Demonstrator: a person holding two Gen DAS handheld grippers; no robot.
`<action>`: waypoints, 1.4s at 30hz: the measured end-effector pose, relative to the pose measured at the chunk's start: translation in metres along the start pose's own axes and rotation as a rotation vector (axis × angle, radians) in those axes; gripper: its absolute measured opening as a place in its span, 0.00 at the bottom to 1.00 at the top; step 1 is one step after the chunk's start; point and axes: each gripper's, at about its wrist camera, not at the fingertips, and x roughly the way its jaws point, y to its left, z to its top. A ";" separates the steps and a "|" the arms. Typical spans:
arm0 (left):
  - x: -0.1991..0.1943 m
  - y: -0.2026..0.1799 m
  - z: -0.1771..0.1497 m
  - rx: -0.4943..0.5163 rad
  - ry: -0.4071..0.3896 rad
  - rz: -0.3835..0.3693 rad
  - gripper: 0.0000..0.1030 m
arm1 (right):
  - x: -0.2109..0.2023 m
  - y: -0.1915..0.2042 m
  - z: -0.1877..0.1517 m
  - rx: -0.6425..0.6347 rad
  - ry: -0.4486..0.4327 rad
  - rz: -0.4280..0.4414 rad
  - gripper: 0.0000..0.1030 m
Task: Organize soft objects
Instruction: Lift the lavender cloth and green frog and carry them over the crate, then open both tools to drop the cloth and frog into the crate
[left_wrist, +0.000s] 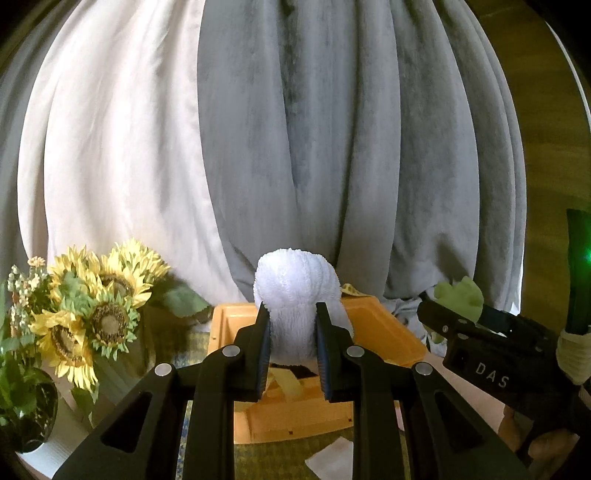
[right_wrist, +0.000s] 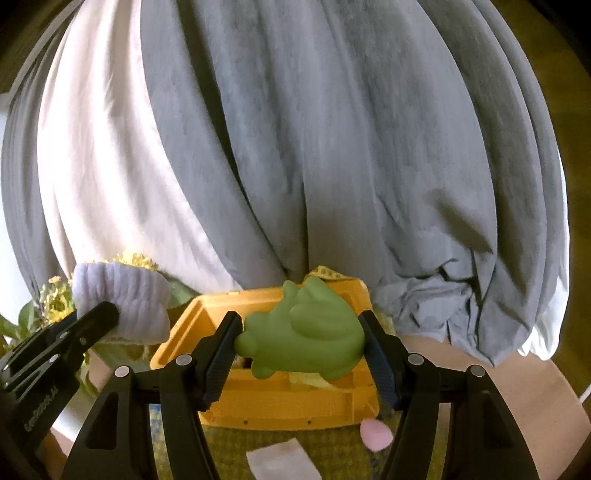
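Observation:
My left gripper (left_wrist: 292, 334) is shut on a white fluffy rolled towel (left_wrist: 295, 288), held above an orange tray (left_wrist: 384, 328). The same towel (right_wrist: 122, 299) and the left gripper (right_wrist: 94, 319) show at the left in the right wrist view. My right gripper (right_wrist: 299, 347) is shut on a green soft squishy animal toy (right_wrist: 306, 339), also above the orange tray (right_wrist: 192, 325). In the left wrist view the right gripper (left_wrist: 436, 314) appears at the right with the green toy (left_wrist: 460, 295) sticking out. Yellow soft items lie inside the tray, partly hidden.
A vase of sunflowers (left_wrist: 92, 314) stands left of the tray. Grey and white curtains (left_wrist: 332, 147) hang close behind. A pink soft object (right_wrist: 375, 435) and a white paper piece (right_wrist: 280, 463) lie on the green mat in front of the tray.

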 end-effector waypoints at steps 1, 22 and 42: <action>0.001 0.000 0.001 0.001 -0.001 0.001 0.21 | 0.001 0.000 0.002 -0.003 -0.004 0.000 0.64; 0.052 0.004 0.010 0.032 0.016 0.042 0.21 | 0.059 0.000 0.027 -0.043 -0.002 0.027 0.64; 0.139 0.017 -0.015 0.050 0.187 0.090 0.21 | 0.145 -0.008 0.014 -0.062 0.174 0.023 0.64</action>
